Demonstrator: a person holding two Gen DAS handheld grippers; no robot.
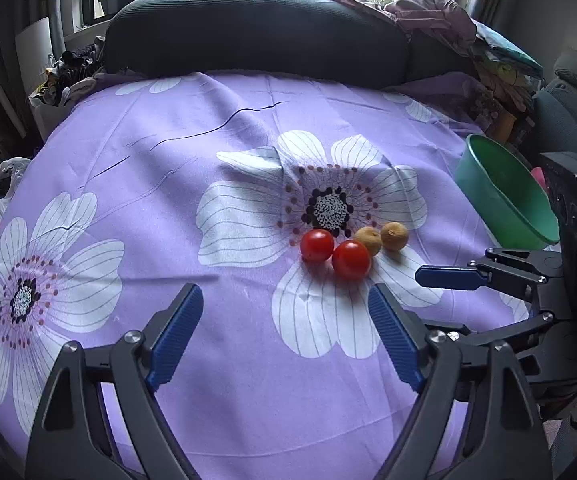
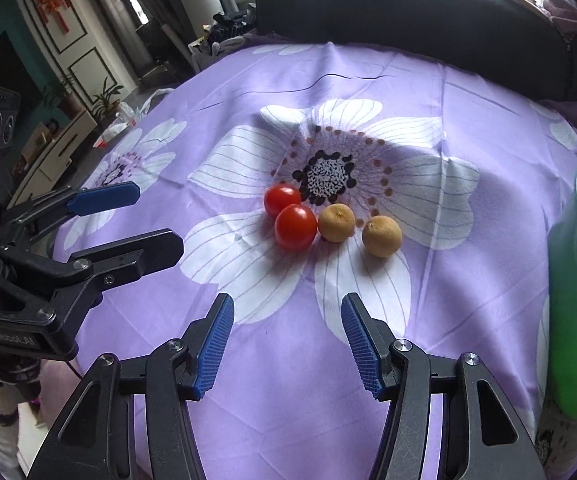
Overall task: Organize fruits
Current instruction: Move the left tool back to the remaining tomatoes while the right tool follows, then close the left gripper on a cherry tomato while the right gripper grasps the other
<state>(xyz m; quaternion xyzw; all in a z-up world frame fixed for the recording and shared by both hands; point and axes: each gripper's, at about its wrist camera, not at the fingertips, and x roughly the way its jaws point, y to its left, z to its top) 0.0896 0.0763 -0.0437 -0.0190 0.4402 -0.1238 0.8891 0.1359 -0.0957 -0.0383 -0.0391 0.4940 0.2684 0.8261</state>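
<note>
- Right gripper (image 2: 286, 340) hangs empty, jaws wide; left gripper (image 1: 284, 332) likewise.
- Just ahead: two tomatoes (image 2: 295, 227) touching, two yellow fruits (image 2: 381, 236) beside them (on the floral cloth (image 2: 468, 300)).
- Green bowl (image 2: 568, 320) at right, partly filled.
- Mid-sort, I judge; next, close on one fruit.

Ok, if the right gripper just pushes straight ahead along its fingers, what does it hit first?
Probably the nearer tan fruit, possibly clipping the front tomato beside it; the open right gripper has only bare cloth before them. Depth is uncertain.
</note>
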